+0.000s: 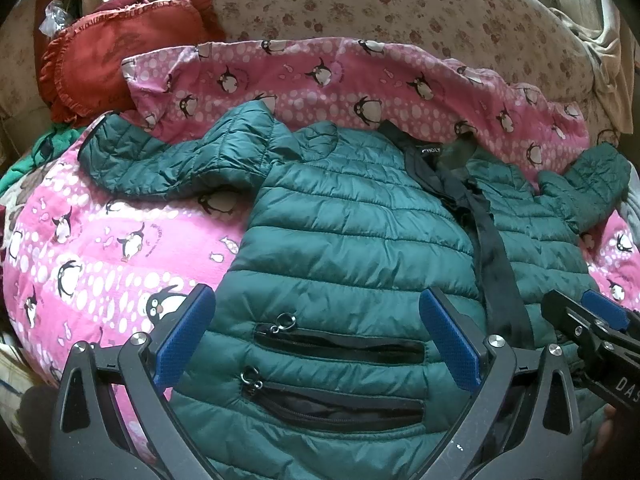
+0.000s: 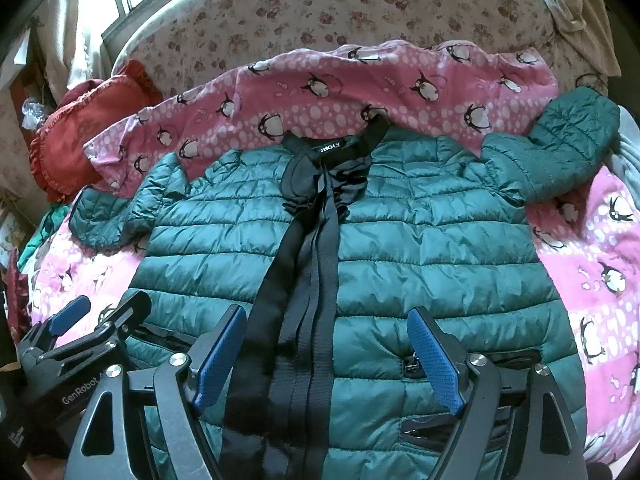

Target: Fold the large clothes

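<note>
A dark green quilted puffer jacket (image 1: 352,220) (image 2: 420,248) lies front up on a pink penguin-print blanket (image 1: 100,248) (image 2: 600,280), both sleeves spread outward, a black zip band (image 2: 304,280) running down its middle. My left gripper (image 1: 316,320) stands open above the jacket's left hem, over two zip pockets (image 1: 340,346). My right gripper (image 2: 326,344) stands open above the lower middle of the jacket, straddling the black band. Neither holds cloth. Each gripper shows at the edge of the other's view: the right gripper's body (image 1: 592,328), the left gripper's body (image 2: 84,336).
A red ruffled cushion (image 1: 104,68) (image 2: 76,140) lies at the back left. A floral sofa back (image 1: 380,4) (image 2: 320,12) rises behind the blanket. Green cloth (image 1: 36,156) bunches at the far left edge. A grey cloth (image 2: 628,152) shows at the right.
</note>
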